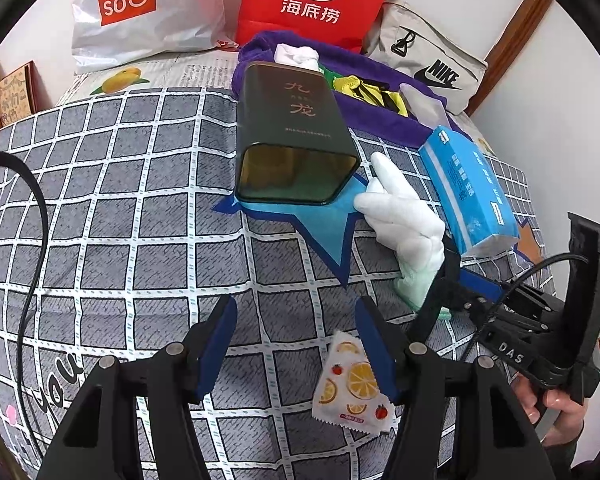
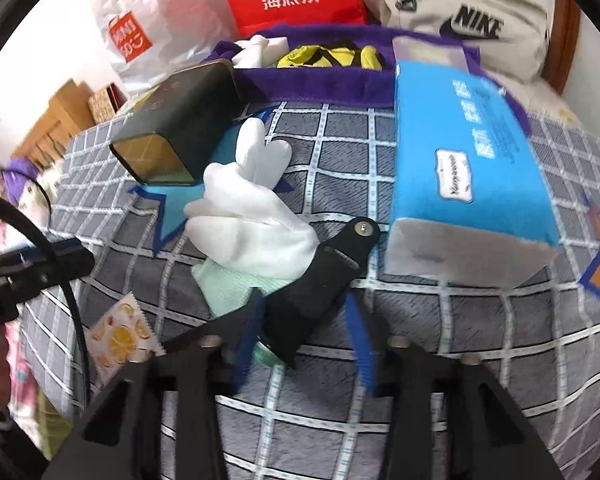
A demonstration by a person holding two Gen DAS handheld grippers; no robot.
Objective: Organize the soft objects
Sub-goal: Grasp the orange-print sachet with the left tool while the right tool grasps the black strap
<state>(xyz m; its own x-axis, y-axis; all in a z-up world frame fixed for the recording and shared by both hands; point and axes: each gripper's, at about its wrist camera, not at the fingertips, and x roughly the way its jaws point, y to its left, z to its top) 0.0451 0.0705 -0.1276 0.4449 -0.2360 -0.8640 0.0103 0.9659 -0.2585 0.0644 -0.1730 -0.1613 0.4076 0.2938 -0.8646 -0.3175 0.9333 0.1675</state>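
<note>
Glove (image 2: 248,216) cuff hidden under right claw (image 2: 304,344), grip unclear; left claw (image 1: 296,344) half-open, empty.

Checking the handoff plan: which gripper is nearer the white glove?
Right. The right gripper sits at the cuff end of the white glove, which lies partly between its fingers. The left gripper hangs over the bedspread, apart from it.

My left gripper (image 1: 296,312) points steeply down, its two blue-padded fingers (image 1: 220,332) spread well apart with nothing between them. My right gripper (image 2: 304,312) sits just to its right, tilted down at much the same angle, with its jaws only narrowly parted and the right-side pad (image 2: 360,344) touching nothing. A bare hand (image 1: 556,404) wraps around the right gripper's handle.
</note>
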